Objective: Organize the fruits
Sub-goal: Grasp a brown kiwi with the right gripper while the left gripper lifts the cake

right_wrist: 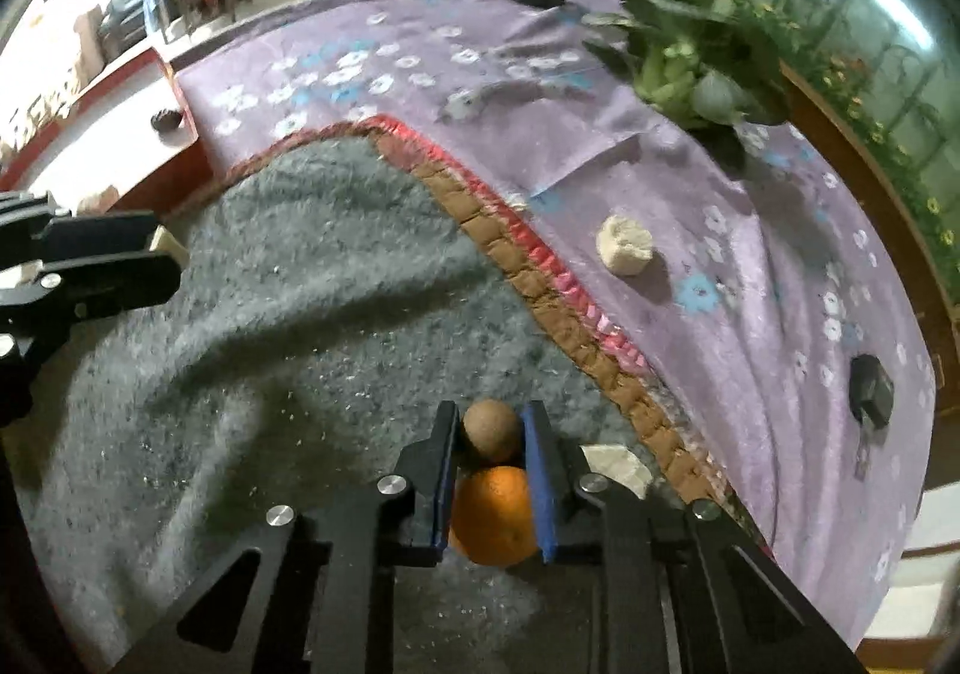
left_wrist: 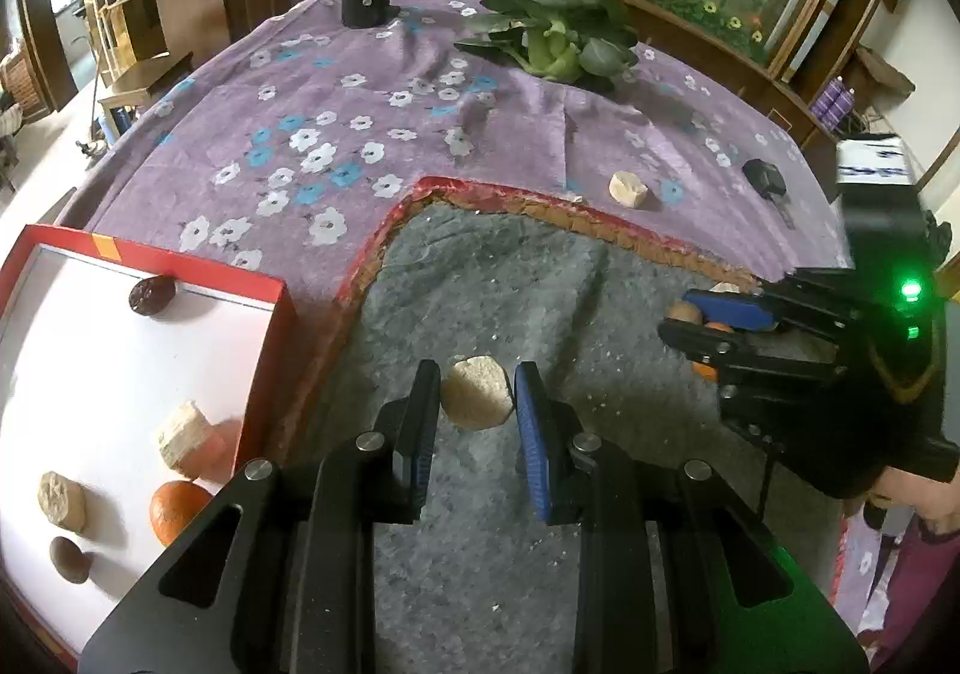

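In the left wrist view my left gripper (left_wrist: 478, 377) is shut on a pale beige fruit chunk (left_wrist: 477, 395) above the grey blanket (left_wrist: 492, 278). My right gripper (right_wrist: 491, 417) is shut on a small brown round fruit (right_wrist: 491, 430), pinched at the fingertips. An orange (right_wrist: 492, 515) lies on the blanket just under those fingers. At the left stands the red-rimmed white tray (left_wrist: 198, 266), which holds a dark date (left_wrist: 153, 294), a beige chunk (left_wrist: 180, 437), another orange (left_wrist: 177, 512), a beige slice (left_wrist: 62, 500) and a brown ball (left_wrist: 69, 559).
A loose beige chunk (right_wrist: 626, 245) and a small black object (right_wrist: 871, 389) lie on the purple flowered cloth (right_wrist: 750, 278). A white piece (right_wrist: 618, 467) sits beside my right fingers. Leafy greens (left_wrist: 558, 38) and a black cylinder (left_wrist: 366, 2) stand at the far edge.
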